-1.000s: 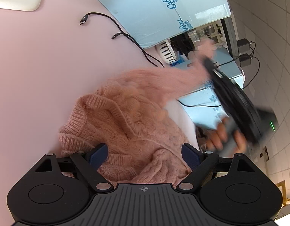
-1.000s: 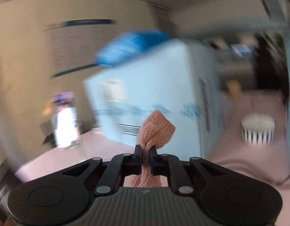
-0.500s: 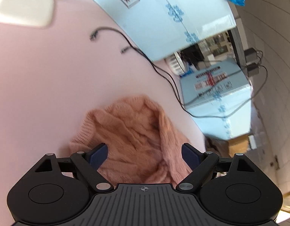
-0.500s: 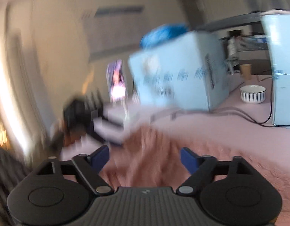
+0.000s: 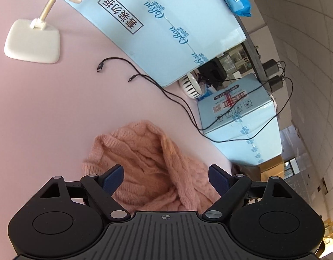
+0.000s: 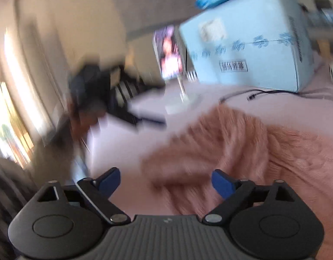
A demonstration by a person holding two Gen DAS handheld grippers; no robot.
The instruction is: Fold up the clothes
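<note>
Now the change is plain: a second ago the right gripper (image 6: 165, 178) was clamped on a pink knit sleeve lifted high in the air; at this moment its jaws are opening wide and hold nothing, and the sleeve has dropped back onto the garment.

On the left, the left gripper (image 5: 166, 176) hovers with its jaws spread wide and empty, above the pink sweater (image 5: 149, 162), which shows between its blue pads without touching them. The sweater lies bunched on the pink table (image 5: 47, 108), near two loose black cables (image 5: 166, 91) and well apart from the white phone stand (image 5: 33, 41).

On the right, in a heavily blurred view, knit fabric spreads under and past the right pads. I judge one sleeve fold as just laid in, so a fresh grasp comes next; the pile still looks rumpled, so the fold is far from finished.
</note>
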